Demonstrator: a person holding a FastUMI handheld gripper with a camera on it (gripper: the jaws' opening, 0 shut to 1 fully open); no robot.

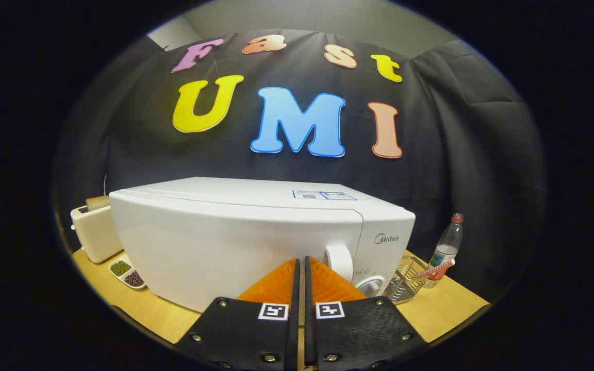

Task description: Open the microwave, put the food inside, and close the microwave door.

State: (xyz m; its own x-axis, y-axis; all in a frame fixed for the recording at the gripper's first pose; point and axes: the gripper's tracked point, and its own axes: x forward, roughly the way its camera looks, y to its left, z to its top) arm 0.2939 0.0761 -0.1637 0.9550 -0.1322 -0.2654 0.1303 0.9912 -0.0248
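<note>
Directly ahead of hand-held gripper (301,265): microwave (235,242), door closed; fingers pressed together, grasping nothing.

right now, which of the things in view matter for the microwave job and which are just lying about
For the job:
- microwave, door closed
- gripper, fingers nearly together with nothing between them, tips close to the microwave's front

Lying about:
- toaster with bread in it, left of the microwave
- divided dish of dark and green bits
- wire basket
- plastic bottle
</note>
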